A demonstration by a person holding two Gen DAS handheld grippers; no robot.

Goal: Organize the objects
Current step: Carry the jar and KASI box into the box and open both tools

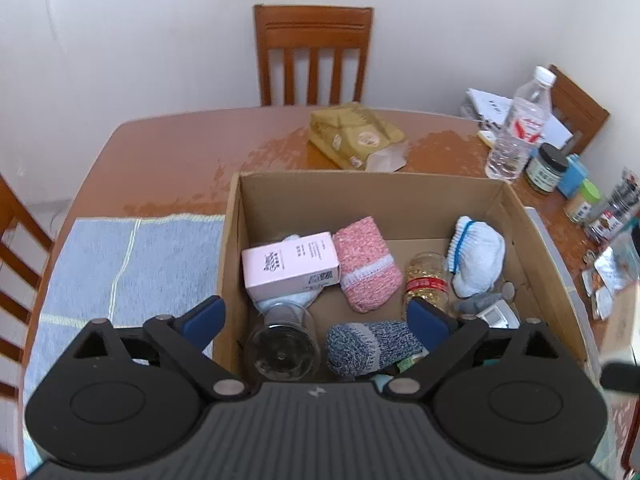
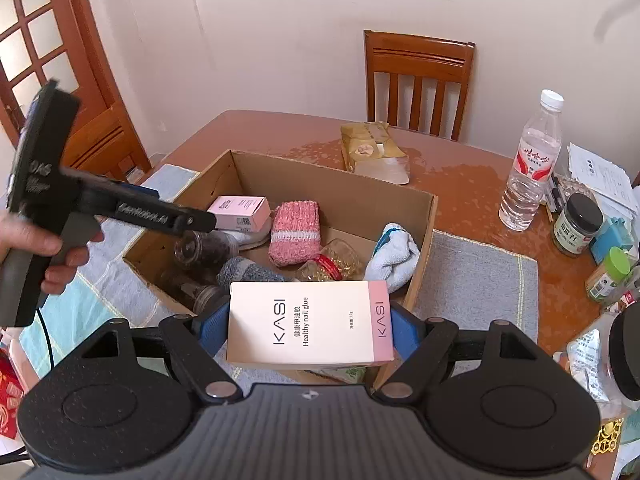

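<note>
Your right gripper [image 2: 310, 334] is clamped on the nail glue box [image 2: 308, 324], lower centre: light, crushable card, so squeeze gently. Left gripper [image 1: 316, 320] hangs spread apart over the cardboard box [image 1: 360, 196].

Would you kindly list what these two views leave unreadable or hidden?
- Left wrist view: the small grey device in the cardboard box is partly behind the left claw.
- Right wrist view: the box's near corner lies behind the KASI carton held by the right claw.
- Both views: the jar labels are too small.
</note>
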